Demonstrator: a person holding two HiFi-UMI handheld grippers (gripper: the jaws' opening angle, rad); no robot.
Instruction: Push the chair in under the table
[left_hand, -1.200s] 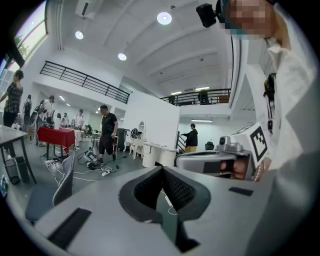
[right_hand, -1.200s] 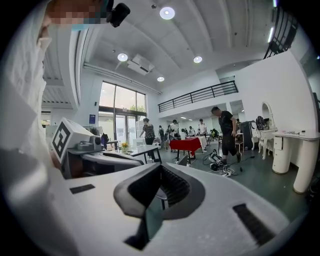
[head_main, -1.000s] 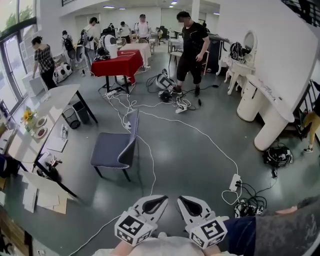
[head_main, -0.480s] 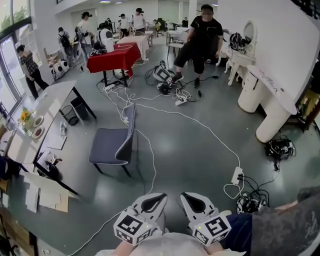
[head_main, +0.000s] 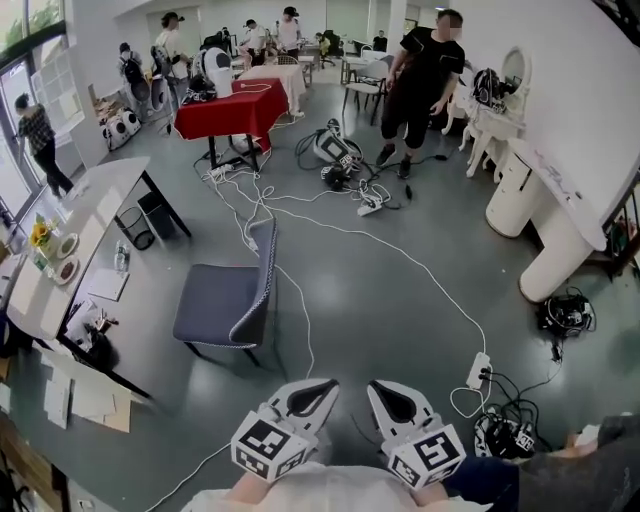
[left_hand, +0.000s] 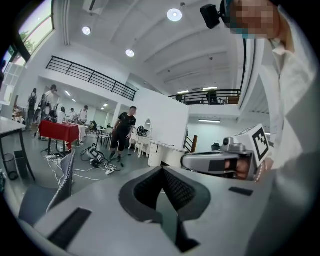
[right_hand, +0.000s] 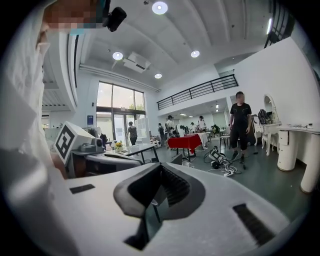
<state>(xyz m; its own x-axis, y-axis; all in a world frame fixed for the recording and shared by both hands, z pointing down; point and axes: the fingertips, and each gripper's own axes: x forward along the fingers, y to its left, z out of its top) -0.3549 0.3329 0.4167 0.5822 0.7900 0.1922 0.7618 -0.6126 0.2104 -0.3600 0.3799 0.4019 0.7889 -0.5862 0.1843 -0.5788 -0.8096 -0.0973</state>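
Grey polished floor spreads across a large open hall seen steeply from above, with people standing far off at the back.

We hold a gripper in each hand, low in the head view and close to our body. The left gripper and the right gripper sit side by side and point forward across the floor. Each carries a cube with square markers at its rear.

In the left gripper view, the fingers are clenched tip to tip with nothing between them. In the right gripper view, the fingers are likewise clenched and empty.

The chair, with a dark blue-grey seat and back, stands ahead and to our left, well apart from both grippers. Its seat faces the long white table along the left edge, and its back is turned to the right. Open floor lies between chair and table, so the chair is not yet under it. The table carries yellow flowers, dishes and papers.

A white cable runs along the floor just right of the chair's back. A power strip lies to the right of the right gripper. Farther back stands a red-covered table, and a person in black stands near tangled cables.
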